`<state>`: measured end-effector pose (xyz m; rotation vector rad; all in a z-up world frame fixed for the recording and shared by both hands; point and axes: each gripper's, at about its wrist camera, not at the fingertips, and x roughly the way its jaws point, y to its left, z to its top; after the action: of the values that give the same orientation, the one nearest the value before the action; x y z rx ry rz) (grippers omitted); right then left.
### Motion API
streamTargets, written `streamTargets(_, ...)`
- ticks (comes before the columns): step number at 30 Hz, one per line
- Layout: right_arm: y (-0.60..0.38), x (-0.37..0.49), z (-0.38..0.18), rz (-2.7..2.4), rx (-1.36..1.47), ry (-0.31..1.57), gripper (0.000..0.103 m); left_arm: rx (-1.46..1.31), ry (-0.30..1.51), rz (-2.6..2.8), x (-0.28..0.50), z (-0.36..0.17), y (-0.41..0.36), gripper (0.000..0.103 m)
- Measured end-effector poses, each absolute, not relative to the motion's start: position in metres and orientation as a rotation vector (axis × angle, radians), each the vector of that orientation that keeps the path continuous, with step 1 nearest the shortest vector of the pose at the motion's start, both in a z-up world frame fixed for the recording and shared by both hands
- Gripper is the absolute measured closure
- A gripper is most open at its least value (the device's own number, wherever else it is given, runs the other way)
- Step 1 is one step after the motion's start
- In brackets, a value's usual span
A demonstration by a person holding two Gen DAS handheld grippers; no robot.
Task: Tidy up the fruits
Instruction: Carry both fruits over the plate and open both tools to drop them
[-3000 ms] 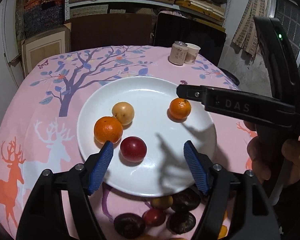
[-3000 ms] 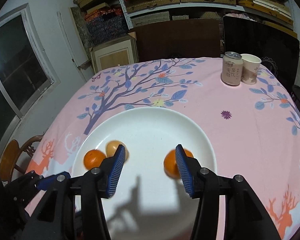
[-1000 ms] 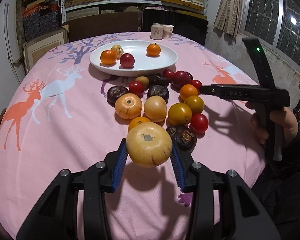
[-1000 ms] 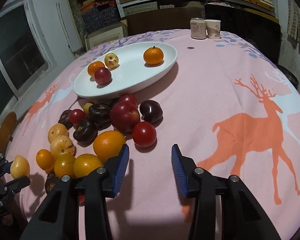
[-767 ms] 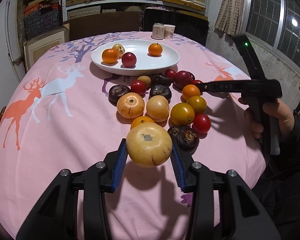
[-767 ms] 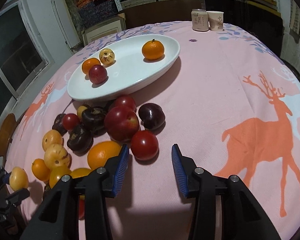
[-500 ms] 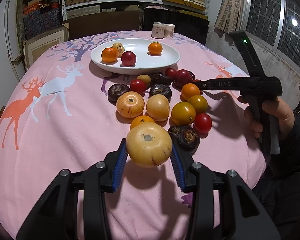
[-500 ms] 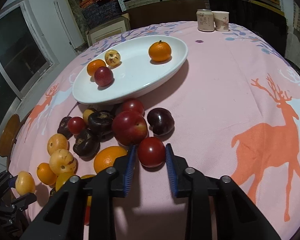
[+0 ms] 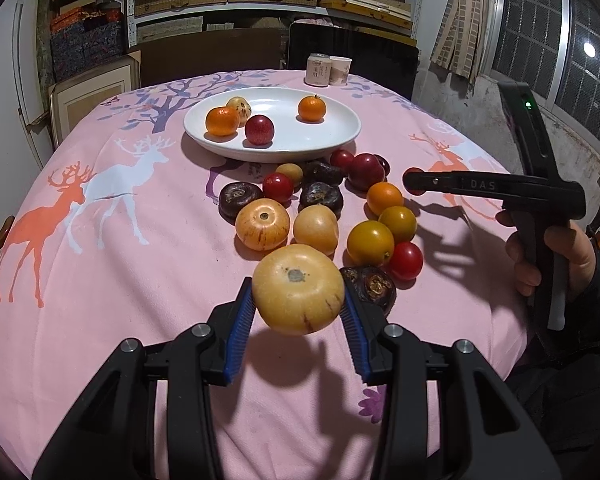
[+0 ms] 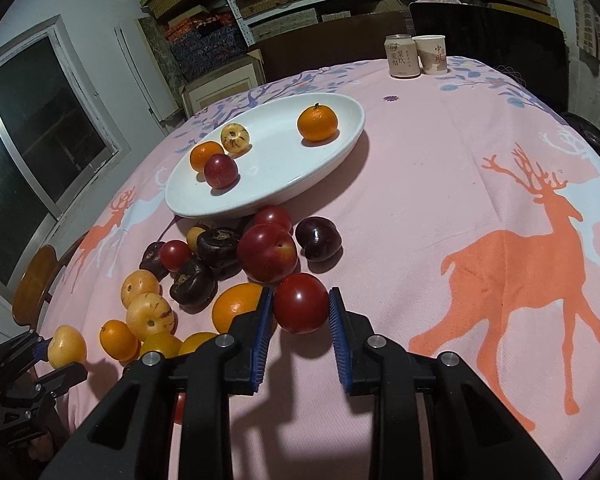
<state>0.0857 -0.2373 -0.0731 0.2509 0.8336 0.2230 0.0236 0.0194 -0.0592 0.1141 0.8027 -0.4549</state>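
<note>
My left gripper (image 9: 298,312) is shut on a large yellow fruit (image 9: 298,288) and holds it above the pink cloth, near the front of the fruit pile (image 9: 320,208). My right gripper (image 10: 300,312) is shut on a red tomato (image 10: 301,308) at the pile's right edge; it also shows in the left wrist view (image 9: 414,180). The white plate (image 9: 340,136) behind the pile holds two oranges, a pale fruit and a red plum (image 9: 259,129). The left gripper with its yellow fruit (image 10: 67,346) shows at the right wrist view's lower left.
A can (image 9: 318,70) and a paper cup (image 9: 339,71) stand at the table's far edge. Loose dark, yellow, orange and red fruits lie between the plate and my grippers. A chair back (image 10: 34,280) stands at the table's left side.
My right gripper moved forward to the pile and closed on the red tomato. My left gripper kept hold of the yellow fruit and barely moved.
</note>
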Motion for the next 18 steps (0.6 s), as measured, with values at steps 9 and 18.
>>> streamTargets(9, -0.242, 0.098, -0.042, 0.238, 0.255, 0.788, 0.075, 0.115, 0.750, -0.433, 0.064, -0.031, 0.015, 0.062)
streamTargets(18, -0.230, 0.151, -0.015, 0.263, 0.260, 0.768, 0.075, 0.124, 0.732, -0.415, 0.160, -0.012, -0.002, 0.062)
